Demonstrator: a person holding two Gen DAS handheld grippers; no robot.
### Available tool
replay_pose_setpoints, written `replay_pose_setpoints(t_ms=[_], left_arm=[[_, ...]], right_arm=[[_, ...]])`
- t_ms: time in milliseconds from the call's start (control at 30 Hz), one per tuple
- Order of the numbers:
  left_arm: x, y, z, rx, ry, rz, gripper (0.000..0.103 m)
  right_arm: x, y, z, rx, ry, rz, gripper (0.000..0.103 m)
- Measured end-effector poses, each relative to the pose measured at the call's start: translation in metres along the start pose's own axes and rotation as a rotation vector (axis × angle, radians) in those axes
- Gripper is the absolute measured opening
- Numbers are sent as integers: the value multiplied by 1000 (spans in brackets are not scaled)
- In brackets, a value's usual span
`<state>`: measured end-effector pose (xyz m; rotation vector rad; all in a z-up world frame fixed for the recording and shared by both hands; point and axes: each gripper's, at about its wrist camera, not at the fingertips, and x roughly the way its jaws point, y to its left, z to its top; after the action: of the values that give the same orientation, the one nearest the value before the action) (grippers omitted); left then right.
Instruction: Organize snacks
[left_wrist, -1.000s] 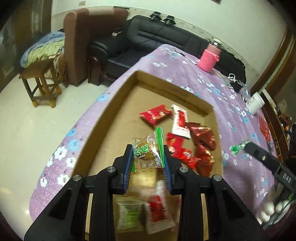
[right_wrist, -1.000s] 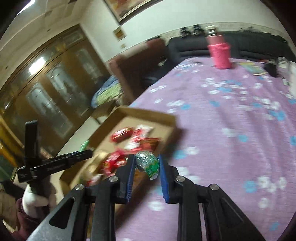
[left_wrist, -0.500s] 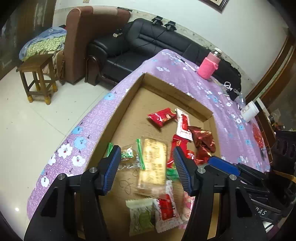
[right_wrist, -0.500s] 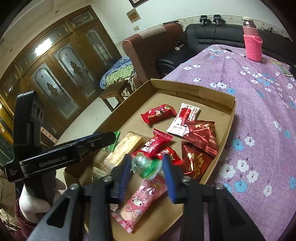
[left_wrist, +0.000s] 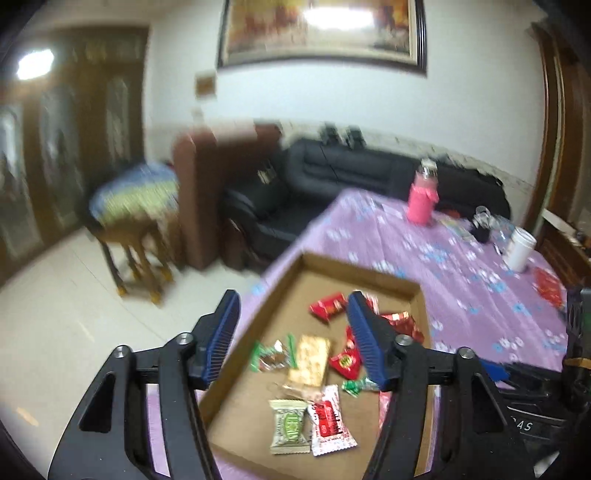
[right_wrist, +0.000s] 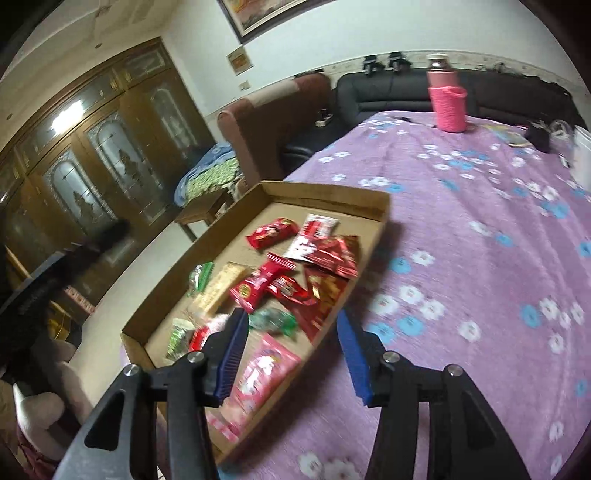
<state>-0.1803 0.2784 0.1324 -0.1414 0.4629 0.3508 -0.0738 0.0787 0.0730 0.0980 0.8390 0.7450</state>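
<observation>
Tilting down over the cardboard tray (right_wrist: 325, 192), both tools unclenched, jaws lately widening, seemingly empty.

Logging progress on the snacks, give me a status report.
Left gripper and right gripper jaws just opening, both empty. Snacks lie in cardboard tray; green candy dropped there. Nothing blocking.

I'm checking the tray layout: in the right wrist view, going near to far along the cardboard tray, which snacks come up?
Pink packet → green candy → tan biscuit pack → red wrapper at the far end.
</observation>
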Motion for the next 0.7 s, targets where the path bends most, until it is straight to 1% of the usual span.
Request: replay_pose_setpoints(t_ms=[33,67,100,133,167,200,267,333,367,400,467,567,700], left_arm=[[-11,-2,-1,-3,-34,18,87],[-28,-4,-6,-17,-85,30,90],[-38,-5,-10,-24,-118,28,94],[-51,-7,-19,-27,-175,6,99],[-57,-10,-24,-21,-205,-12,101],[-57,-14,-26,-12,-209,-21,103],[-52,-23,-32,9,-145,-36,103],[-46,-27,-37,-5,-73,-56,103],[-40,-31,-41,-19,-28,-65,103],[-38,-34,-44,-21,-6,-61,103],[-35,-43,-52,-13,35,-38,103],[-38,-49,-61,-5,66,-12,103],[-41,-48,-68,8,75,35,103]], right_arm=[[-3,-3,-2,6,-4,-4,53],[-7,-6,-6,14,-7,-10,54],[-11,-8,-10,19,-10,-16,54],[-16,-10,-15,23,-12,-21,55],[-19,-11,-19,28,-12,-27,56],[-22,-12,-23,33,-12,-33,57],[-28,-12,-33,37,-10,-48,58],[-33,-9,-43,19,-12,-76,61],[-35,-6,-48,6,-13,-95,64],[-37,-3,-52,-11,-16,-115,67],[-41,5,-59,-52,-24,-148,69],[-43,17,-67,-102,-23,-170,69],[-41,27,-72,-140,-9,-161,70]])
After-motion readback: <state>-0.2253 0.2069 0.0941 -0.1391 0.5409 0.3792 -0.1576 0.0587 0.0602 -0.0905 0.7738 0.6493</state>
